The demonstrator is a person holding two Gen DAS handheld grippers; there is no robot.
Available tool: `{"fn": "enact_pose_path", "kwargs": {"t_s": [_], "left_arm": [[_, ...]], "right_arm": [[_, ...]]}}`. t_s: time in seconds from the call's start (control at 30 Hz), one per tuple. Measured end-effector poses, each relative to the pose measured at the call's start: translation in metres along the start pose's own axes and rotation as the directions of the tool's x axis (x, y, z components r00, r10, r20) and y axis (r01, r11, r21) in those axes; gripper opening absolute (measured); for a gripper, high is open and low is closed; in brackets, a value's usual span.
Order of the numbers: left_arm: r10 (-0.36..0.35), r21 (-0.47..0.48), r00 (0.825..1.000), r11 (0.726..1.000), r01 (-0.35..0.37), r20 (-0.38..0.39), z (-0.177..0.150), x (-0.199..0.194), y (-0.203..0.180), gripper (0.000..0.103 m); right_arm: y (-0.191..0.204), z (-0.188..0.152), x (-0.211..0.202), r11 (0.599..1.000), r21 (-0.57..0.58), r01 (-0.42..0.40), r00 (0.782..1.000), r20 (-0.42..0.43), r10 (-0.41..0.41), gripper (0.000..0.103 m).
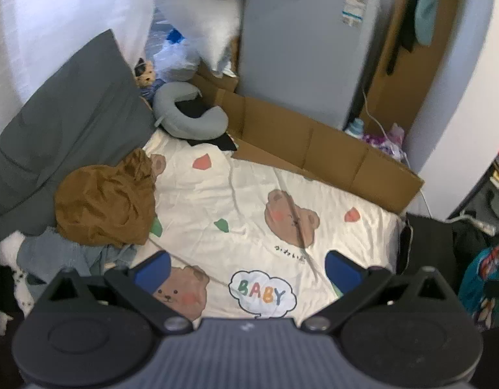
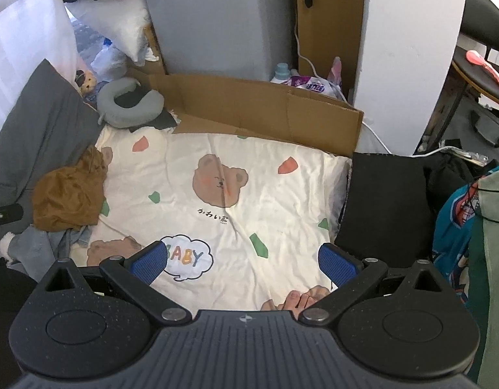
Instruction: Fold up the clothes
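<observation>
A crumpled brown garment [image 1: 103,204] [image 2: 68,194] lies in a heap at the left of the cream bear-print bedsheet [image 1: 249,201] [image 2: 217,149]. Under and in front of it sits a pile of blue-grey clothes [image 1: 58,253] [image 2: 39,243]. A folded black garment [image 2: 382,204] [image 1: 427,243] rests at the sheet's right edge. My left gripper [image 1: 248,269] hovers open over the sheet near the "BABY" print, holding nothing. My right gripper [image 2: 243,261] is open too, above the same print, with the black garment just right of its right finger.
A grey quilt [image 1: 64,113] lines the left side. A neck pillow [image 1: 188,110] and flattened cardboard [image 1: 314,149] lie at the back, before a grey appliance [image 1: 307,42]. Colourful clothes [image 2: 469,227] hang at the right. A person's toes [image 2: 301,301] show beneath my right gripper.
</observation>
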State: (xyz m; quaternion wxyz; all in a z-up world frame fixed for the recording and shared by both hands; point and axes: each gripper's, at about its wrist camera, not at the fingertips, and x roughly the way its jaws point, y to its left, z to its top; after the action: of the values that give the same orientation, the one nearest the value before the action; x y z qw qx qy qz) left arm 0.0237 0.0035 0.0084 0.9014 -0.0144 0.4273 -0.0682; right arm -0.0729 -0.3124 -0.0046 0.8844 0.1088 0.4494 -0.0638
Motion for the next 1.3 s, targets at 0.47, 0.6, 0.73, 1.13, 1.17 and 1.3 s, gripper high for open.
{"fn": "enact_pose_path", "kwargs": {"t_s": [0.47, 0.6, 0.73, 1.13, 1.17, 1.3], "left_arm": [[-0.052, -0.048, 0.995, 0.998, 0.048, -0.084, -0.002, 0.018, 0.015, 0.102], [-0.010, -0.008, 0.997, 1.000, 0.009, -0.072, -0.004, 0.016, 0.007, 0.102], [0.009, 0.014, 0.998, 1.000, -0.008, -0.063, -0.003, 0.015, 0.004, 0.102], [0.026, 0.029, 0.997, 0.999, -0.024, -0.067, -0.004, 0.014, 0.000, 0.102], [0.029, 0.034, 0.997, 0.999, -0.027, -0.065, -0.004, 0.014, 0.000, 0.102], [0.036, 0.040, 0.998, 0.999, -0.034, -0.060, -0.005, 0.013, -0.001, 0.102]], "right_arm": [[0.004, 0.000, 0.005, 0.999, -0.023, 0.025, 0.999, -0.021, -0.025, 0.102], [0.001, 0.001, 0.007, 1.000, -0.013, 0.021, 0.999, -0.033, -0.022, 0.102], [-0.002, 0.002, 0.008, 1.000, 0.001, 0.020, 0.999, -0.037, -0.020, 0.102], [-0.005, 0.002, 0.010, 1.000, 0.015, 0.020, 0.999, -0.046, -0.019, 0.102], [-0.005, 0.002, 0.010, 1.000, 0.013, 0.022, 0.999, -0.047, -0.022, 0.102], [-0.004, 0.001, 0.010, 0.999, 0.010, 0.032, 0.998, -0.046, -0.031, 0.102]]}}
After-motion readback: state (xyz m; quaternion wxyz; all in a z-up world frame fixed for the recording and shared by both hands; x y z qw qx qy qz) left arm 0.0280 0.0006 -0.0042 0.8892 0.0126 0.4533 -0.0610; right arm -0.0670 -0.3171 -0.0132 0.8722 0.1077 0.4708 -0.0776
